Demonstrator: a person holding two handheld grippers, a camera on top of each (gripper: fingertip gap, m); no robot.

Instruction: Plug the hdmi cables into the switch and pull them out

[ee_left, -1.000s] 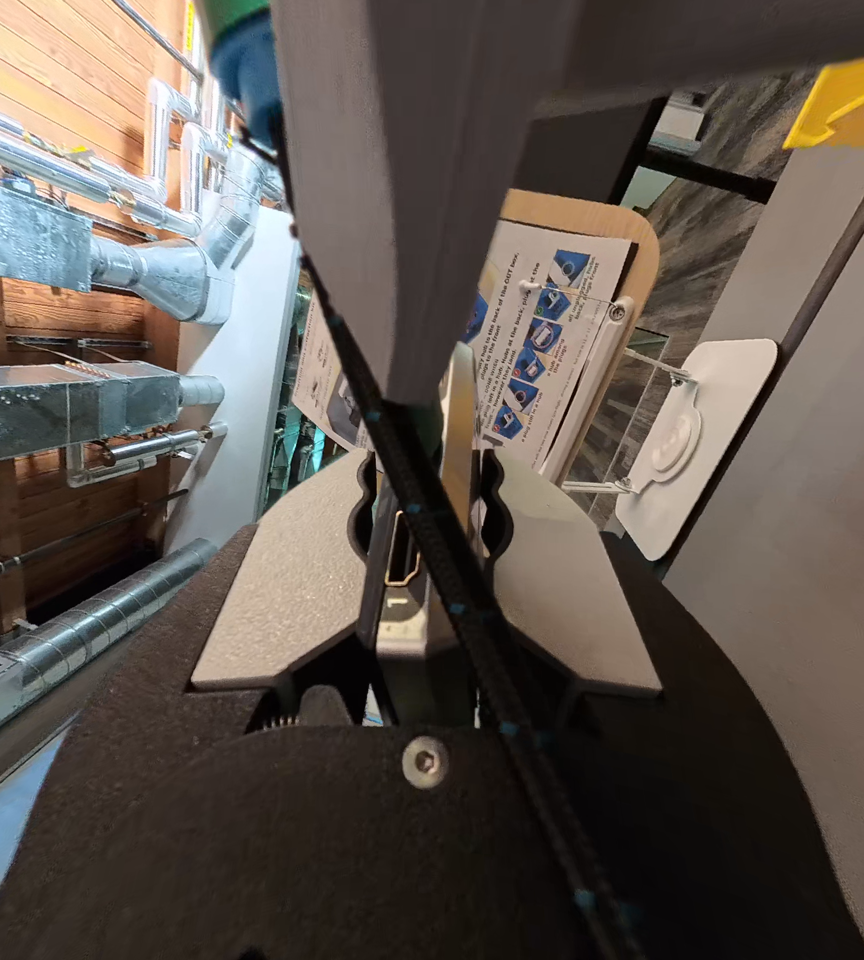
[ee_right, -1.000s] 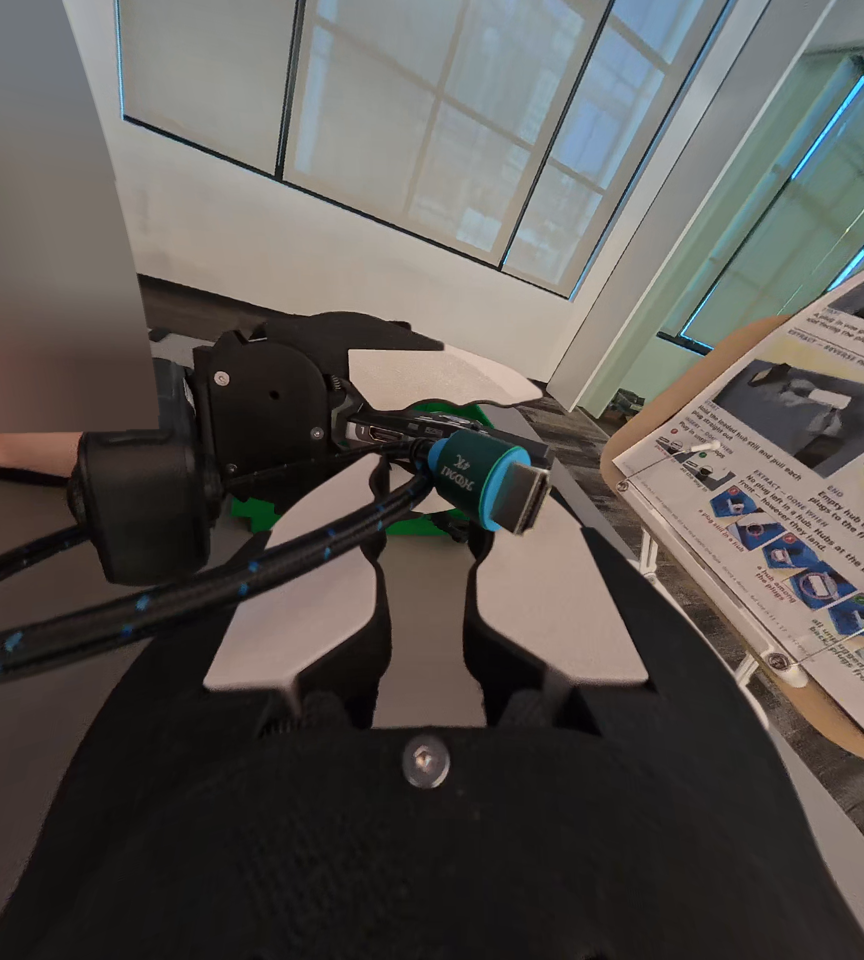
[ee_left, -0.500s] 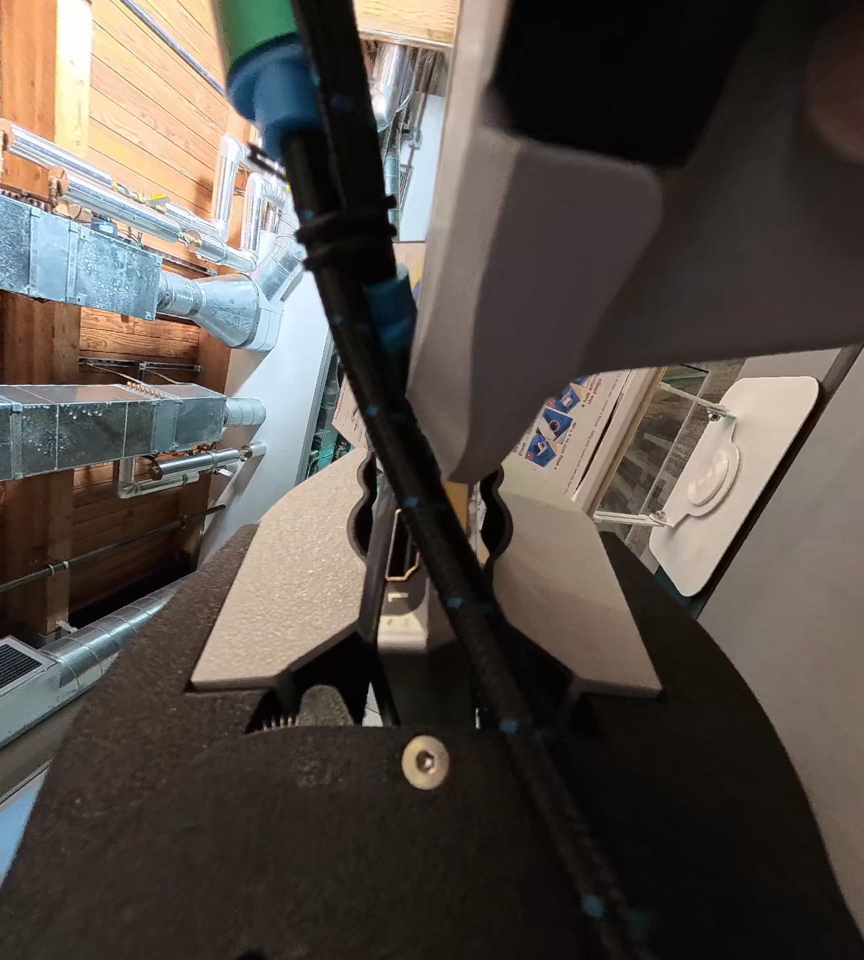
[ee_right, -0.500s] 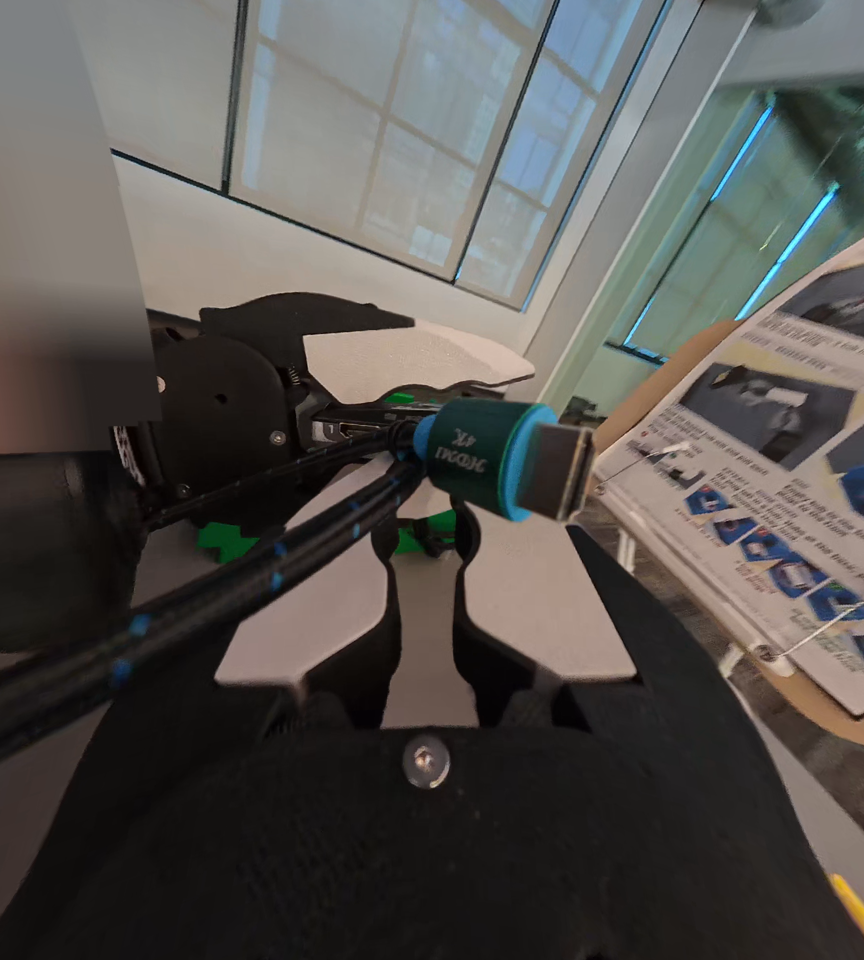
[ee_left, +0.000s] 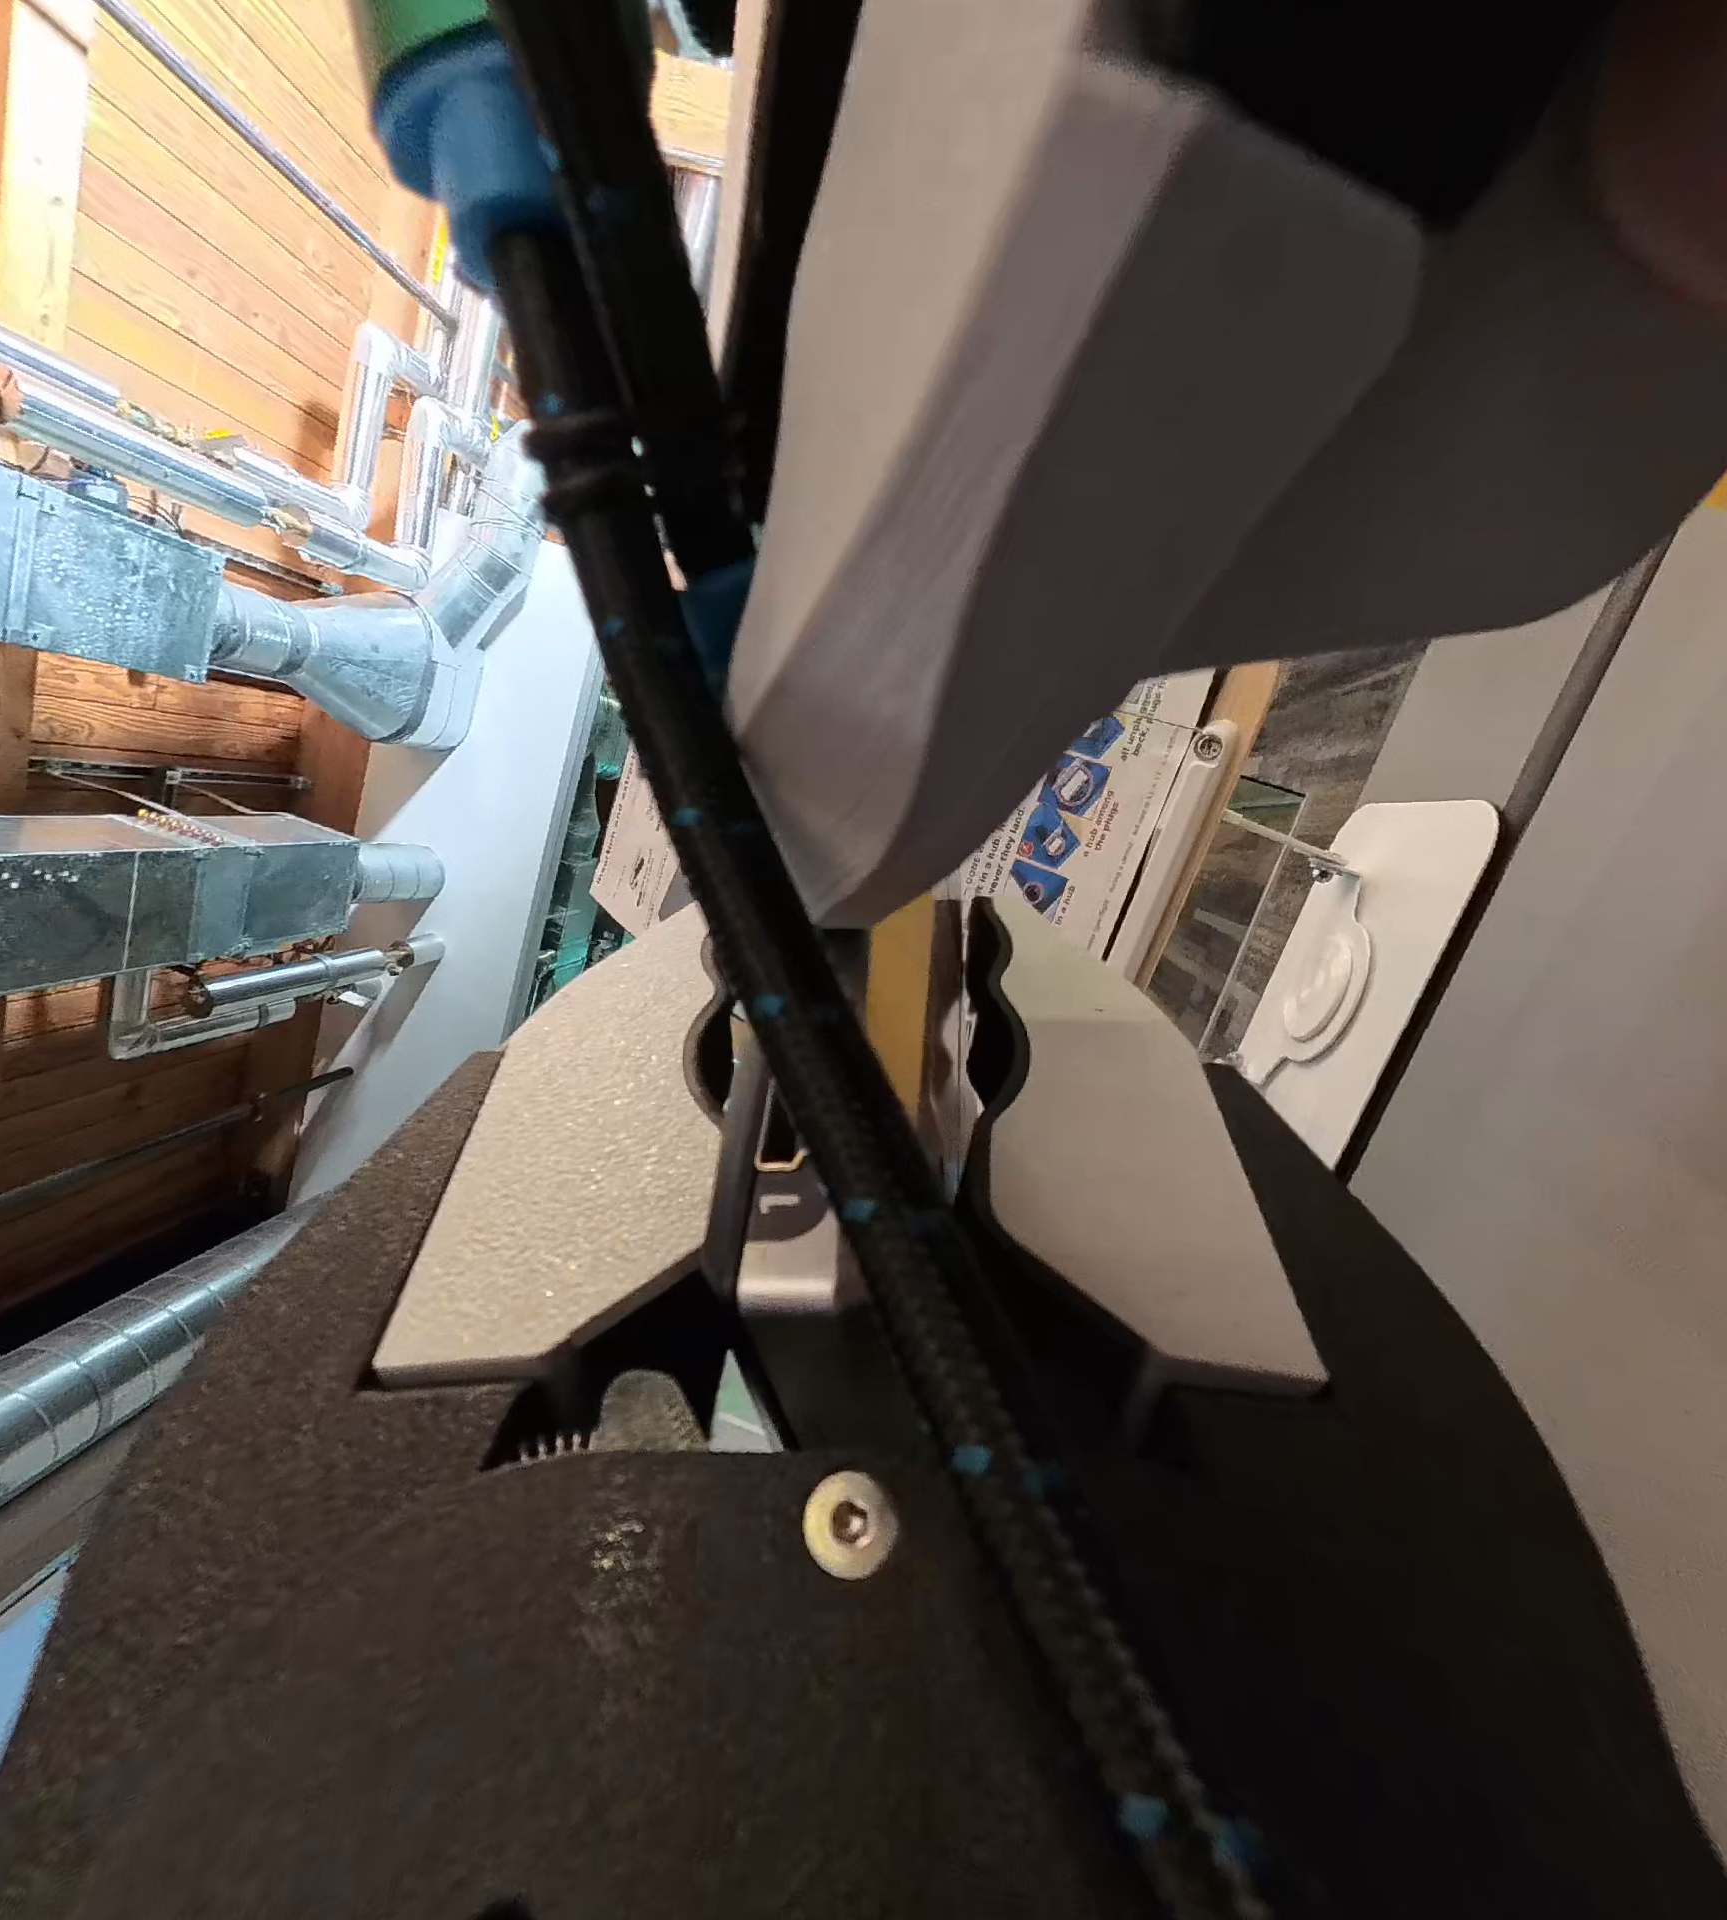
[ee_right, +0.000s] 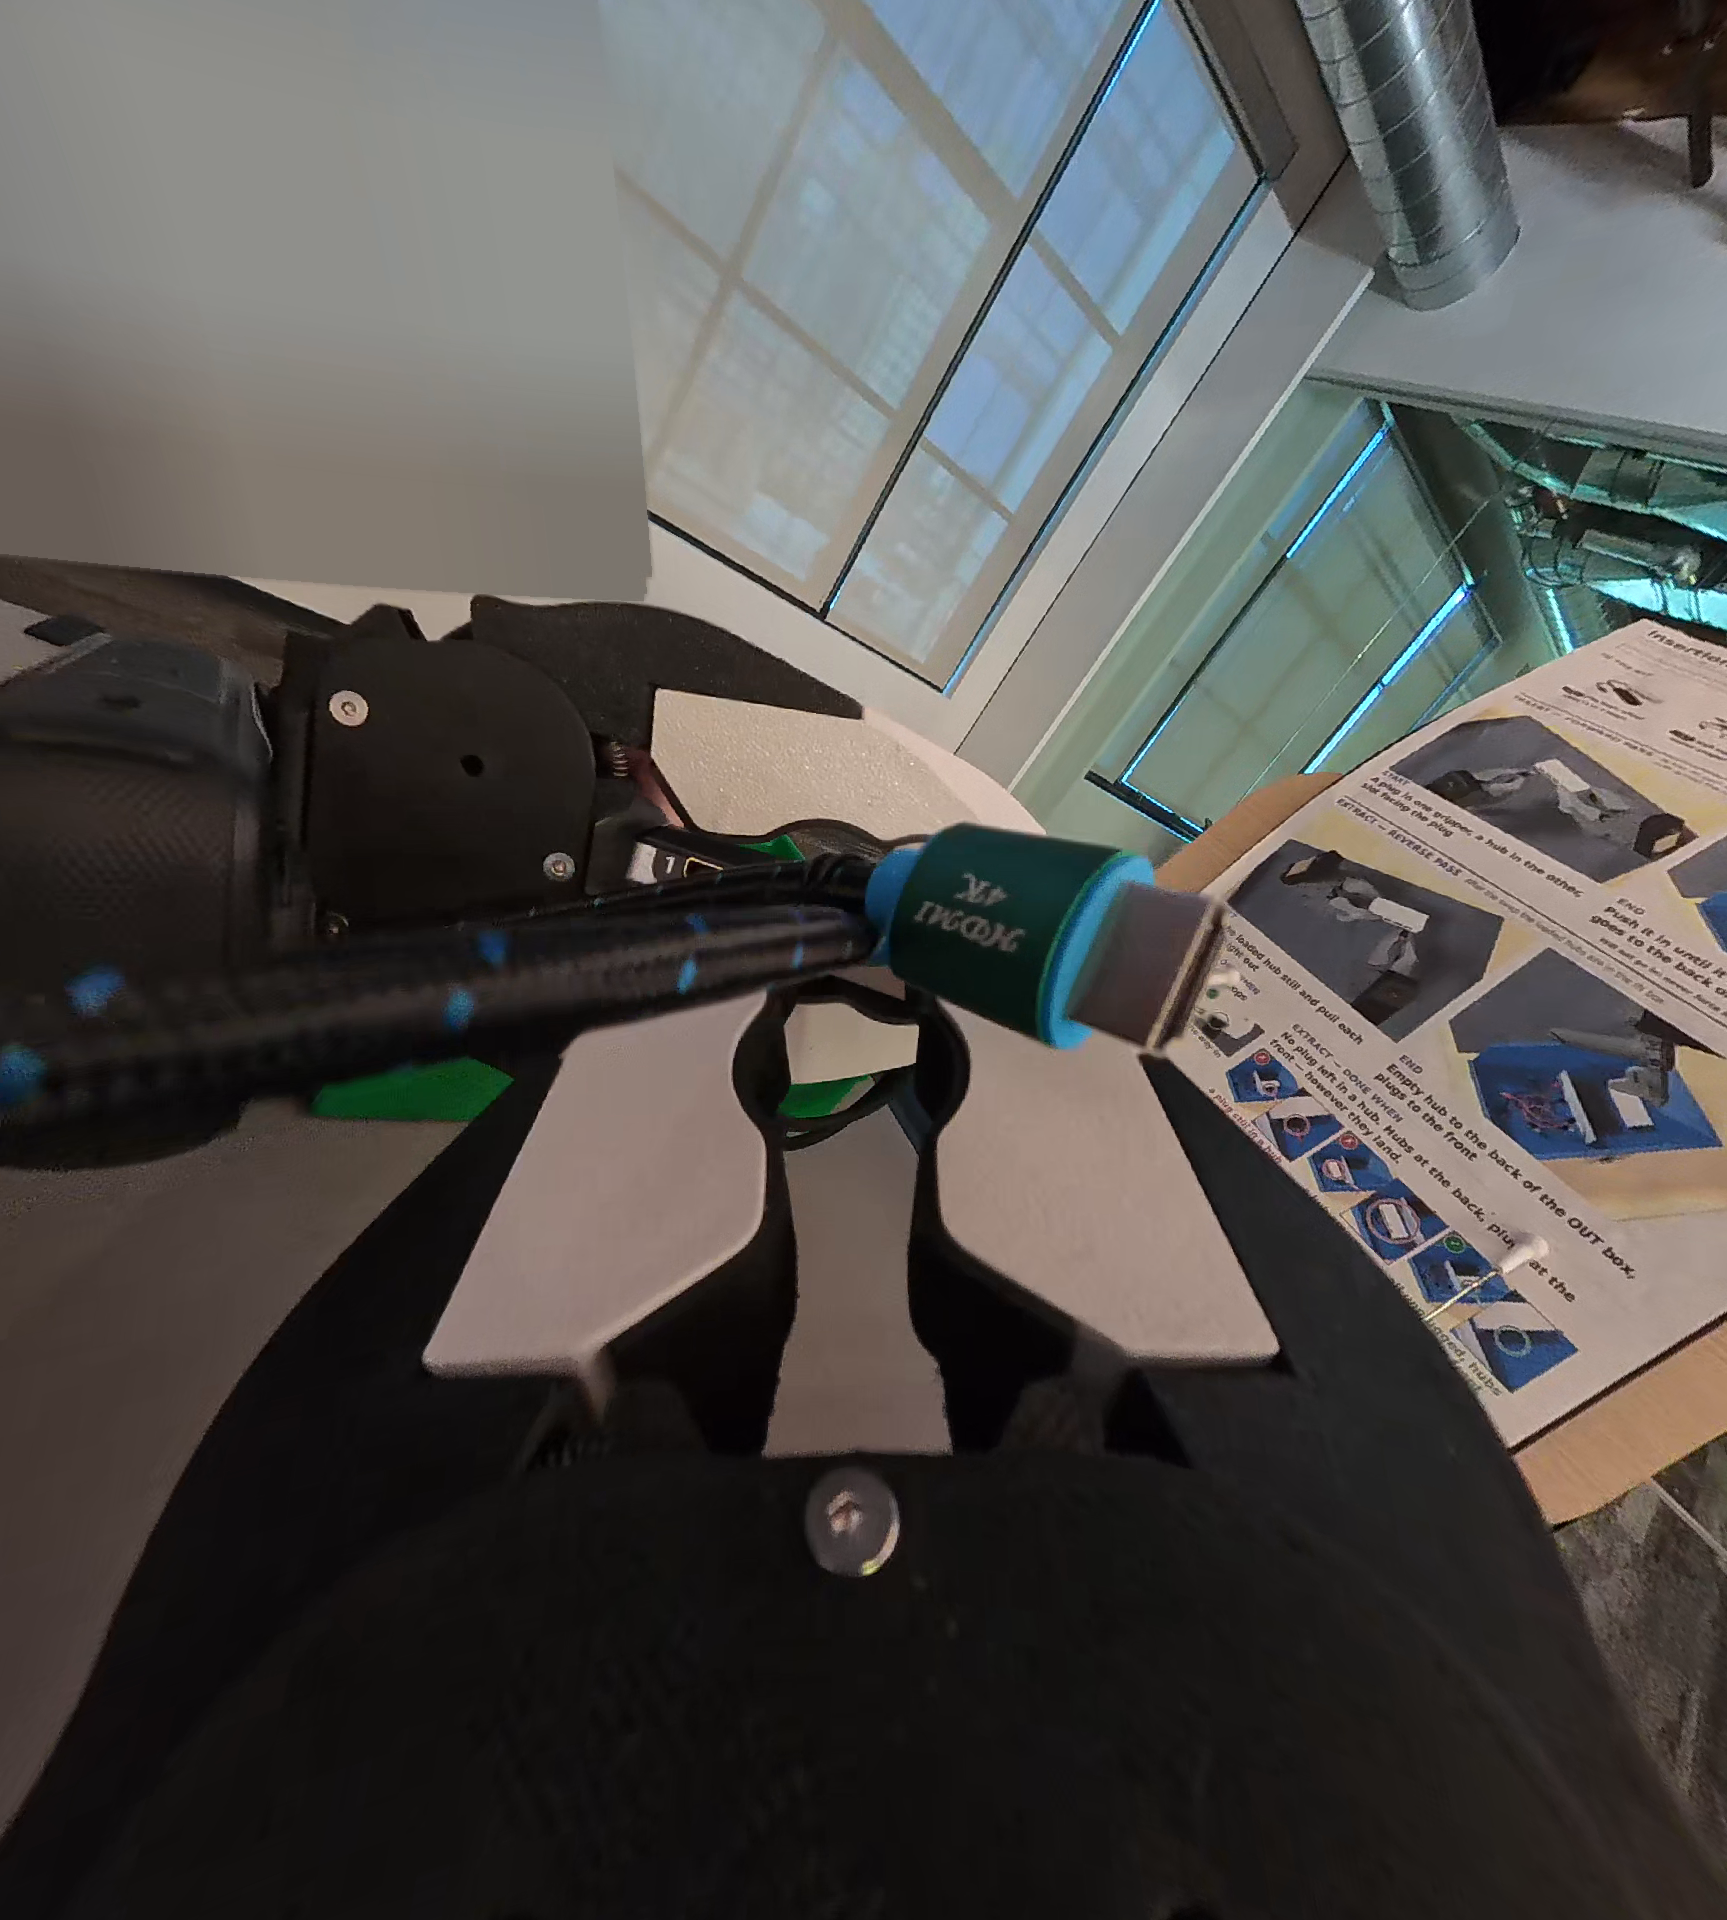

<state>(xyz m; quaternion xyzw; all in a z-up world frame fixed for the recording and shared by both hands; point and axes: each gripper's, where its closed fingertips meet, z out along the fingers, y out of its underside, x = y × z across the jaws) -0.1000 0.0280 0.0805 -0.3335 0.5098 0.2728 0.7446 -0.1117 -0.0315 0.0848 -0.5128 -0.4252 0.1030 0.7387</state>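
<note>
HDMI switch (ee_left: 786,1236), a small grey box with a gold-rimmed port facing the camera, sits pinched between the two grey fingers of the left gripper (ee_left: 843,1029), which are closed onto its sides. A black braided cable (ee_left: 900,1247) with blue flecks crosses diagonally in front of that port, running from the near right up to the far left, where a blue strain relief under a green plug body (ee_left: 454,156) shows at the top edge. The right gripper (ee_left: 1098,436) fills the upper right of the left wrist view as a large grey finger, close above the switch. In the right wrist view the green and blue HDMI plug (ee_right: 1025,935) hangs free just beyond the fingers of the right gripper (ee_right: 848,1049), its metal tip pointing right toward a printed instruction sheet (ee_right: 1565,987) on a wooden board. The plug is in no port. Those fingers stand slightly apart with a narrow gap between them; two braided cables (ee_right: 423,997) pass over the left finger, and I cannot tell whether anything is pinched at the tips. Farther left, the left gripper (ee_right: 755,831) holds the switch (ee_right: 672,862), with green parts visible beneath it. Large windows (ee_right: 942,364) and a silver duct fill the far background.
</note>
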